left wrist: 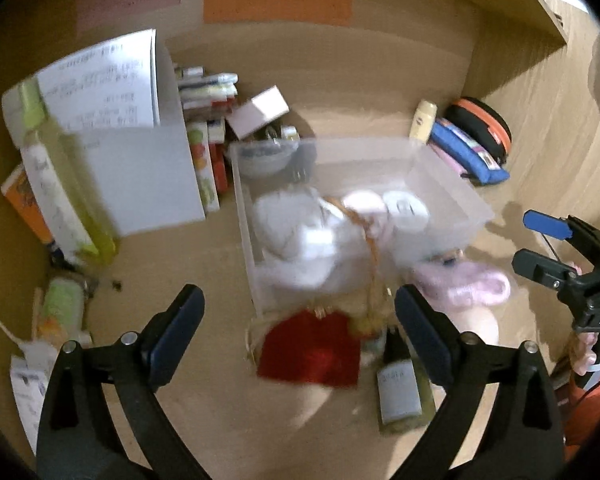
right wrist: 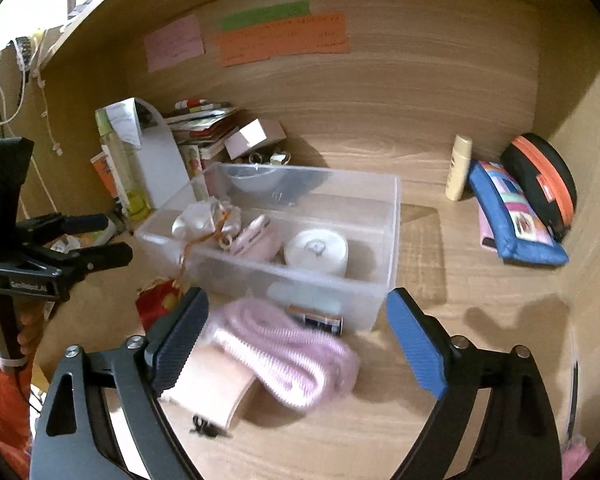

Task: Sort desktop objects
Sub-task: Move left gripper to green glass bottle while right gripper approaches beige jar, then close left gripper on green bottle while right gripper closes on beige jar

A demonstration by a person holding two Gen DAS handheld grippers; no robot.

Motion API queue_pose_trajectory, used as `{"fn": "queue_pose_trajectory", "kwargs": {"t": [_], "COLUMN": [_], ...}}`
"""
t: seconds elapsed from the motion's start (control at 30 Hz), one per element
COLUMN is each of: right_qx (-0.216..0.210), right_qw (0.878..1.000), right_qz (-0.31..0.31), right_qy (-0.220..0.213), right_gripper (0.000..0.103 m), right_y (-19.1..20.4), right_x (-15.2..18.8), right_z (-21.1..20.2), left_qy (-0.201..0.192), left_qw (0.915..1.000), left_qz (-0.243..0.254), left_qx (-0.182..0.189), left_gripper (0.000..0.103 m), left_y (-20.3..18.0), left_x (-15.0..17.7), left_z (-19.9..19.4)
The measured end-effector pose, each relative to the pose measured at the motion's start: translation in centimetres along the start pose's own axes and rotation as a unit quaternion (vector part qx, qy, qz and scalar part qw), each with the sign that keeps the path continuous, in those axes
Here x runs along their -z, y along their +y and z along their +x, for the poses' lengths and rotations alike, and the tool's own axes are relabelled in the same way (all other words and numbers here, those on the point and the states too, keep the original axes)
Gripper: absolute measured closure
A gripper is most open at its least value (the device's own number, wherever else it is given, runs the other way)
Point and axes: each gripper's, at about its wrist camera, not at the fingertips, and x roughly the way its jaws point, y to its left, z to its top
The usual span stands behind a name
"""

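A clear plastic bin (right wrist: 384, 236) (left wrist: 452, 184) stands mid-desk and holds a white cloth bundle (right wrist: 198, 216), a pink case (right wrist: 256, 236) and a white round tin (right wrist: 316, 250). In front of it lie a pink knitted item (right wrist: 288, 352) (left wrist: 464, 286), a beige roll (right wrist: 216, 388), a small metal can (right wrist: 314, 320), a red pouch (left wrist: 310, 350) and a small green bottle (left wrist: 400, 392). My left gripper (left wrist: 300, 334) is open above the red pouch. My right gripper (right wrist: 296, 340) is open over the pink knitted item, and it also shows in the left wrist view (left wrist: 540, 248).
A tall green bottle (left wrist: 60, 184), a white folder (left wrist: 140, 148) and stacked boxes (left wrist: 210, 120) stand at the back left. A cream bottle (right wrist: 458, 168), a blue pouch (right wrist: 516, 216) and a black-orange case (right wrist: 544, 176) sit at the right by the wooden wall.
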Motion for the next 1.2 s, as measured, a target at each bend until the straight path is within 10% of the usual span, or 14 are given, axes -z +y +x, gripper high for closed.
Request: {"fn": "queue_pose_trajectory", "kwargs": {"t": [0.27, 0.87, 1.2], "right_qx": [0.004, -0.033, -0.036], "right_qw": [1.000, 0.996, 0.996], "right_qz": [0.016, 0.067, 0.067], "right_qy": [0.013, 0.054, 0.051], "right_gripper": [0.014, 0.015, 0.034], "right_y": [1.0, 5.7, 4.1], "right_x": [3.6, 5.7, 6.8], "right_z": [-1.1, 3.3, 2.1], "left_qy": [-0.017, 0.013, 0.021], "left_qw": [0.9990, 0.9990, 0.9964], "left_qz": [0.033, -0.002, 0.047], "left_qx": [-0.027, 0.044, 0.067], "left_gripper": [0.006, 0.006, 0.006], "left_y": [-2.3, -0.3, -5.8], "left_x": [3.8, 9.0, 8.9], "left_z": [-2.1, -2.4, 0.3]}}
